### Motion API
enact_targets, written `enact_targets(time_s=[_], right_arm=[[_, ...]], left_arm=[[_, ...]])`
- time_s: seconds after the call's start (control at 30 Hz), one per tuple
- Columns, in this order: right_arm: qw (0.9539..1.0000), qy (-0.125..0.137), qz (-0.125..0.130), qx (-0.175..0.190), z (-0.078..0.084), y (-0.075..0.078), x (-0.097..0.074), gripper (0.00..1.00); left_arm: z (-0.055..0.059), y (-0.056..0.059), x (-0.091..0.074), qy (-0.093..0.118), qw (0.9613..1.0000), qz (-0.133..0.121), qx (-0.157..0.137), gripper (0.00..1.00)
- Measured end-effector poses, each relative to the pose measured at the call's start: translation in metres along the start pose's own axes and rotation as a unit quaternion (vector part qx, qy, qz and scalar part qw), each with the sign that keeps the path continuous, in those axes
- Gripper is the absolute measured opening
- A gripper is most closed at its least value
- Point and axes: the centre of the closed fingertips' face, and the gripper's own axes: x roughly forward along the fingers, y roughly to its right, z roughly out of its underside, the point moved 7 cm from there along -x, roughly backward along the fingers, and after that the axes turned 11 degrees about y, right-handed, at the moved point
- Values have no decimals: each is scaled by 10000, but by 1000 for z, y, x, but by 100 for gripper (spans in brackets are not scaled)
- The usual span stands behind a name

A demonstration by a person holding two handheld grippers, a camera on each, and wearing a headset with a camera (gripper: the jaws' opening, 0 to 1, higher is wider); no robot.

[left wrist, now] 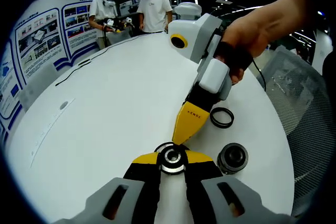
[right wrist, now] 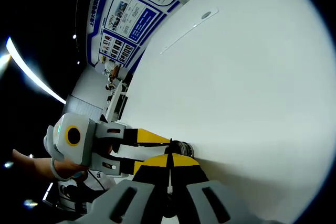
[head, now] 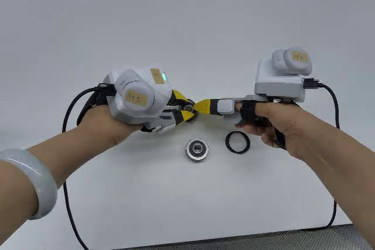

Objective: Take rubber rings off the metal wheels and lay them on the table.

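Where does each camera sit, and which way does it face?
Head view: on the headset, looking down at the white table; left hand and right hand show.
Left gripper view: on the left tongs, facing the silver metal wheel they clamp; right hand shows.
Right gripper view: on the right tongs, facing the left tongs and left hand.
Shared: all show that wheel.

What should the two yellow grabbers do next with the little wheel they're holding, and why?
Probably the right gripper should pull gently away, peeling the rubber off. The left gripper is clamped on a metal wheel, and the right one's closed tips sit at its rim, seemingly pinching its rubber ring. One loose ring already lies on the table beside another wheel.
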Motion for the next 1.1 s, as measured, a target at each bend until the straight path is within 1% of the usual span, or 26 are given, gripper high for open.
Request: enact_targets(time_s=[0.07,0.17,0.23,0.4,0.47,0.6,0.73,0.83,0.9,1.1], right_arm=[[10000,6,19,-12,-1,1,0,2],[10000,-6,39,19,-1,3,0,2],[10000,-10,38,14,0,2,-1,2],[10000,-8,9,21,0,1,-1,2],[10000,-10,-6,25,0,0,-1,2],[10000,-1,-59,32,0,-4,-2,2],[9999,0,-98,32,1,-8,-3,2],[9999,10,-147,39,1,-12,-4,2],[9999,26,-167,25,2,-14,-6,2],[9997,116,-223,48,1,-18,-16,2]], left_arm=[[0,0,-2,35,10000,-20,-21,22],[0,0,-6,71,10000,-64,14,24],[0,0,-7,67,9999,-80,-4,26],[4,-2,-10,57,9998,-167,-8,36],[6,-3,-12,55,9998,-180,-22,37],[6,-4,-14,109,9997,-233,-54,42],[8,-4,-16,74,9996,-246,-73,46],[9,-3,-19,105,9995,-271,-74,49],[11,-3,-20,80,9995,-282,-103,51],[13,-2,-23,134,9993,-300,-160,56]])
